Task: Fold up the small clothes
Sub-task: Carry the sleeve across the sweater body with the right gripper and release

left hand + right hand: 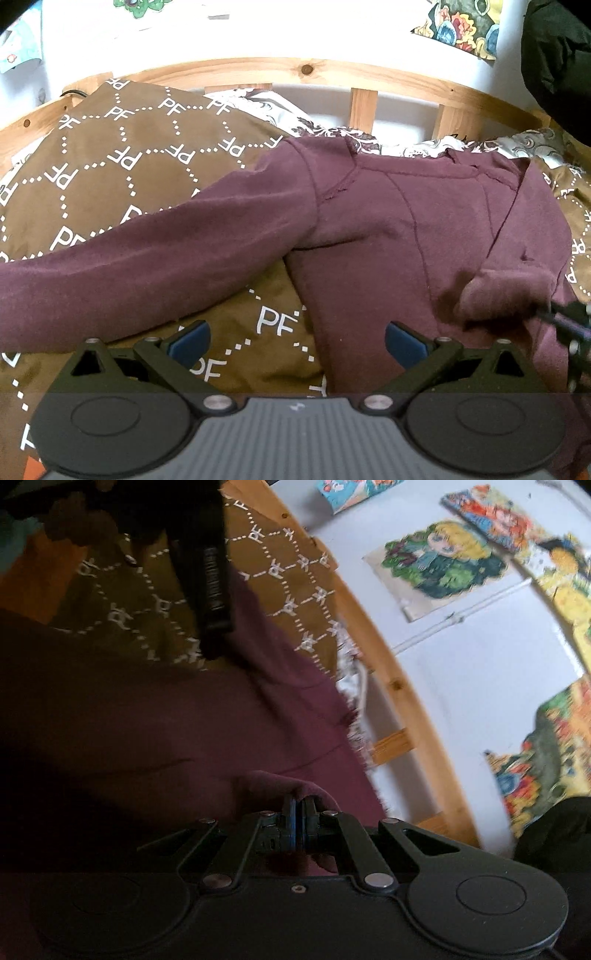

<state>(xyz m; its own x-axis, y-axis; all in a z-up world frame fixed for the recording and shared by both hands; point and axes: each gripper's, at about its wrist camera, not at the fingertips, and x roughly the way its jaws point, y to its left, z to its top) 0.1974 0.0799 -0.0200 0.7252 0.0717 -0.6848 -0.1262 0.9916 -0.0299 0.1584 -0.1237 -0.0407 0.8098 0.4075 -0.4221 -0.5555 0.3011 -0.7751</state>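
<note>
Left gripper (pixel 297 341) hovers, fingers spread wide, over the near edge of the maroon sweatshirt (pixel 369 229) spread on the brown PF-print blanket (pixel 122 155); right gripper (pixel 297 825) is pinched tight on its right sleeve cuff (pixel 506 295), folded inward.

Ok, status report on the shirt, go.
Left gripper open, hovering over blanket, holding nothing. Right gripper shut on maroon shirt sleeve cuff, folding it across the body. Other sleeve lies stretched out. Nothing in the way.

White wall (pixel 461 686), wooden bed rail (pixel 258 68), posters (pixel 439 565).
</note>
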